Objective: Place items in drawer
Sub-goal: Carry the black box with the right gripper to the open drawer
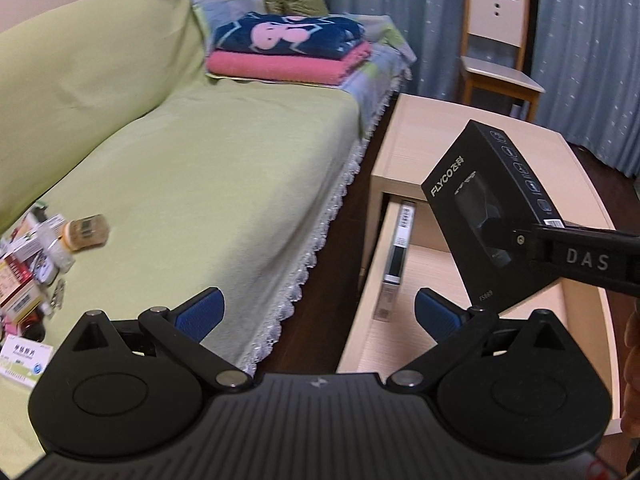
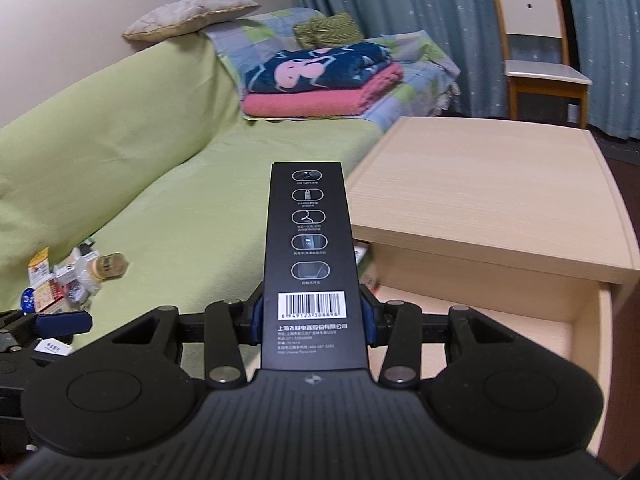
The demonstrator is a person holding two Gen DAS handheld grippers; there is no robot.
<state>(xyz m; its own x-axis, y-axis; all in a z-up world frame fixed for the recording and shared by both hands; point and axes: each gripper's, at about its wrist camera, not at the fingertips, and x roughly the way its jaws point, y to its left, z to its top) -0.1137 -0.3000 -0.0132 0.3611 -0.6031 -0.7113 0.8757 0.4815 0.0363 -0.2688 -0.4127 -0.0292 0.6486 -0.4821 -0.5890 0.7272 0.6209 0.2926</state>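
Note:
My right gripper (image 2: 312, 320) is shut on a black FLYCO box (image 2: 310, 256), which sticks out forward between the blue pads (image 2: 255, 318). In the left wrist view the same box (image 1: 480, 200) hangs tilted over the open pale wood drawer (image 1: 424, 276), with the right gripper (image 1: 500, 240) reaching in from the right. A long dark box (image 1: 400, 248) lies along the drawer's left side. My left gripper (image 1: 318, 312) is open and empty, low by the sofa edge. Several small boxes and bottles (image 1: 36, 264) sit piled on the green sofa seat.
The nightstand top (image 2: 480, 184) is bare above the open drawer (image 2: 500, 328). Folded blankets (image 1: 288, 56) lie at the sofa's far end. A wooden chair (image 2: 536, 56) stands by the blue curtain. A round-capped bottle (image 2: 108, 266) lies beside the pile of items (image 2: 60, 286).

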